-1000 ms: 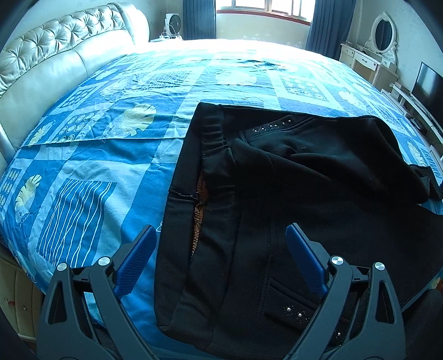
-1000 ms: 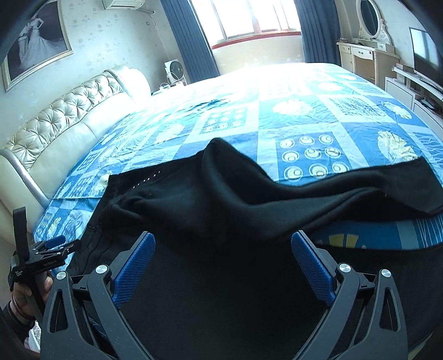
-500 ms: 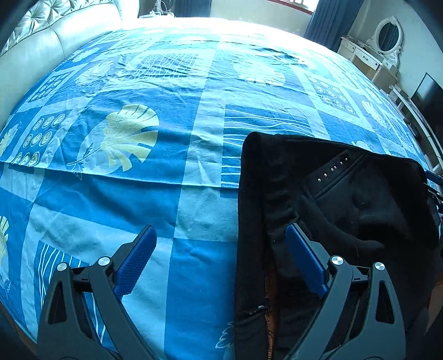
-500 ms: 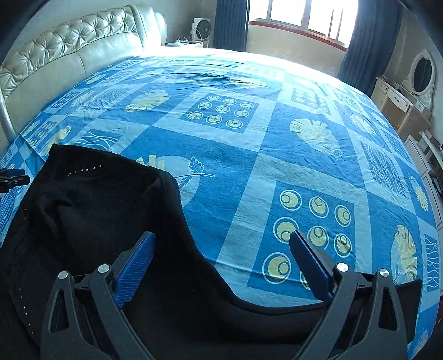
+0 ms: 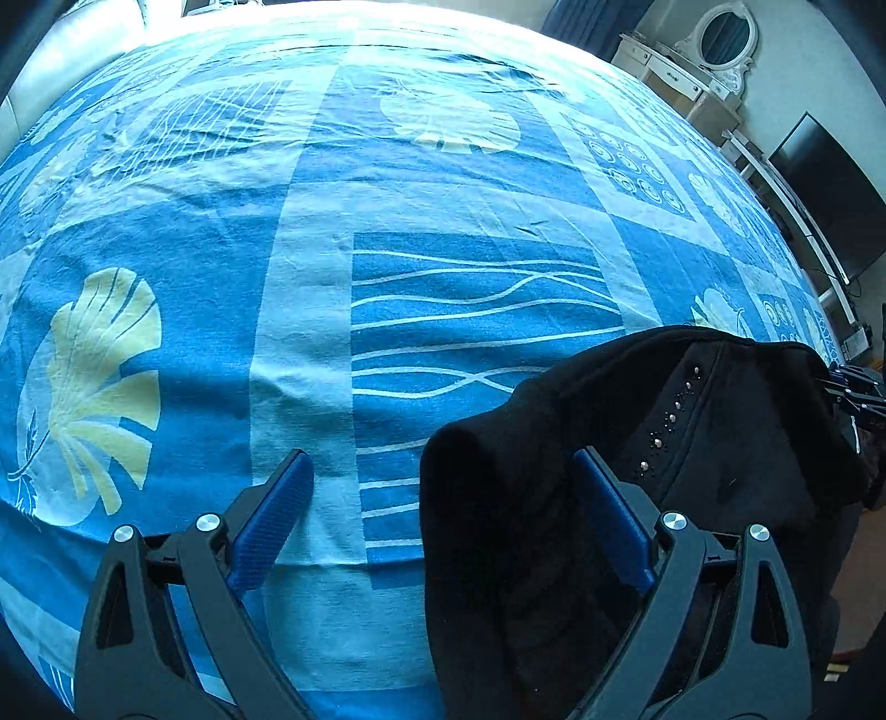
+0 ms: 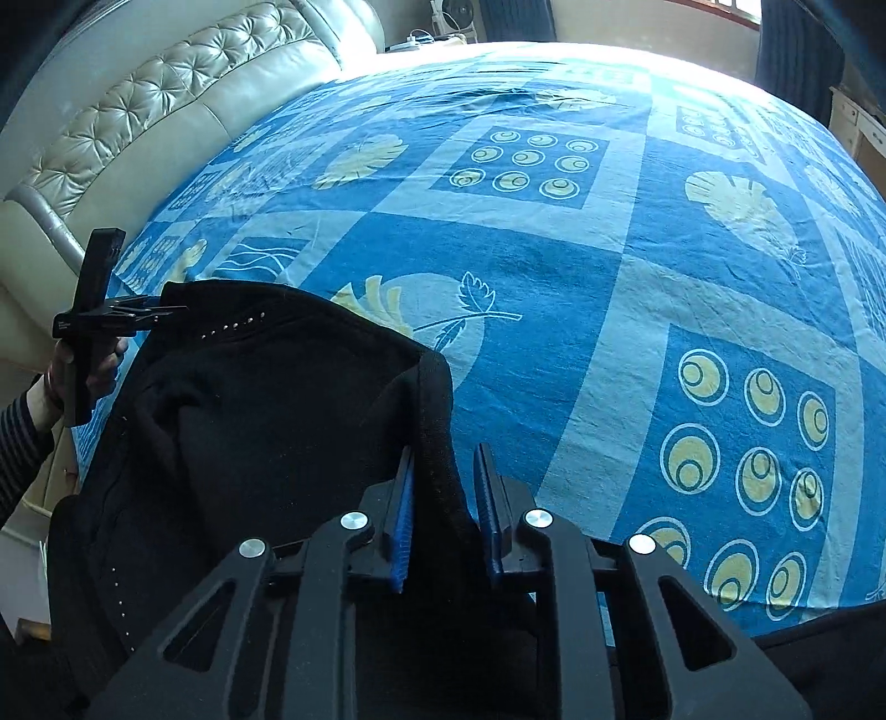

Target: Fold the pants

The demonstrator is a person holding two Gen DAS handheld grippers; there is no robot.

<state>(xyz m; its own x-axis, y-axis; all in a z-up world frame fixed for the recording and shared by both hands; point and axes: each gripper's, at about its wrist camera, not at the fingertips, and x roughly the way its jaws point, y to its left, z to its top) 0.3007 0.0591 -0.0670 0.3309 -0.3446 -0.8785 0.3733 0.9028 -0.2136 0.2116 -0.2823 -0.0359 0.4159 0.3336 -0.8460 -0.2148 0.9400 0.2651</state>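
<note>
Black pants [image 5: 653, 443] with a row of small studs lie on the blue patterned bed [image 5: 387, 221]. My left gripper [image 5: 443, 471] is open, its blue pads wide apart, and a folded corner of the waist sits between them. In the right wrist view the pants [image 6: 266, 399] spread to the left, and my right gripper [image 6: 443, 493] is shut on a ribbed edge of them. The left gripper [image 6: 133, 313] also shows at the far left, at the waist's other corner. My right gripper also shows in the left wrist view [image 5: 853, 387] at the right edge.
A tufted cream headboard [image 6: 155, 111] runs along the bed's left side. A white dressing table with an oval mirror [image 5: 714, 61] and a dark TV [image 5: 830, 188] stand at the right. Blue curtains hang at the far window [image 6: 797, 50].
Both grippers have moved forward over the bed to the waist edge. My right gripper has closed on the pants' edge. My left gripper stays open with the waist corner now between its pads.
</note>
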